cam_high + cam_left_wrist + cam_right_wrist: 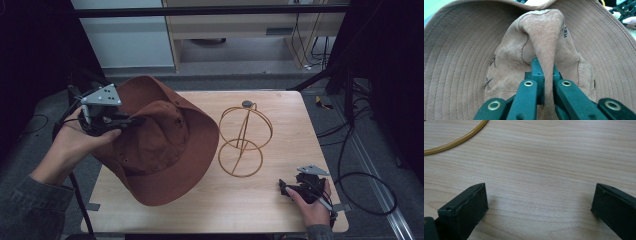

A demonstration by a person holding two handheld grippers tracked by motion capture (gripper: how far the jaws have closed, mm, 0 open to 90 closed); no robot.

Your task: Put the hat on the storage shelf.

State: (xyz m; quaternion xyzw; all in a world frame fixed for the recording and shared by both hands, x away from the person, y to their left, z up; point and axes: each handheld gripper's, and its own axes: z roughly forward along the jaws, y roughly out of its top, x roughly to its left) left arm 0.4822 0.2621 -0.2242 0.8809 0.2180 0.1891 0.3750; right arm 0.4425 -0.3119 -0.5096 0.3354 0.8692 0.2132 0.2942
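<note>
- Left gripper (543, 70) pinches a fold in the crown of the wide-brimmed brown suede hat (165, 145)
- Right gripper (286, 189), jaws spread, rests on the pale wooden table (280, 105)
- Gold wire hat stand (244, 140) sits between them, beside the brim

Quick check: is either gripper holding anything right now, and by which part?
The left gripper is shut on the brown hat, pinching a raised fold of its crown. The right gripper is open over the table, holding nothing.

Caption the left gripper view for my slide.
Left gripper pinching a fold of the brown hat crown, brim spread behind.
</note>
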